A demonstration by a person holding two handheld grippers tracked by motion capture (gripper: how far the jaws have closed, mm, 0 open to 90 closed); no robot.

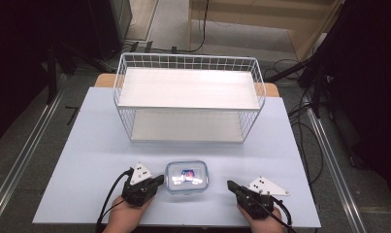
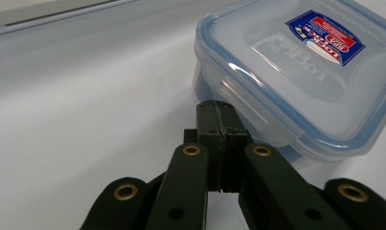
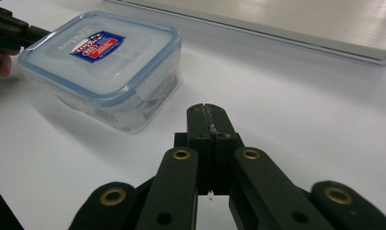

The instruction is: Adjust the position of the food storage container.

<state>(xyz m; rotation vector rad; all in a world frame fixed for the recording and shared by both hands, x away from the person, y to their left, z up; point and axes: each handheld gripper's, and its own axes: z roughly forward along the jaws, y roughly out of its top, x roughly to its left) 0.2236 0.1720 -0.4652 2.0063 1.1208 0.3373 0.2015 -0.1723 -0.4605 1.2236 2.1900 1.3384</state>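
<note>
This looks like a lab or recording studio, not a home. A pale blue table (image 1: 86, 145) stands on a bare grey floor (image 1: 33, 141), with metal rails (image 1: 23, 155) running along both sides of it. Beyond the jaws, past the far edge of the table, black cables (image 1: 203, 29) trail across the floor. Dark stands (image 1: 321, 73) and black curtains (image 1: 372, 73) close in the space to either side. Ahead of the jaws, a white wire rack (image 1: 188, 97) with two plain boards sits squarely in the middle, like a set-up prop.
</note>
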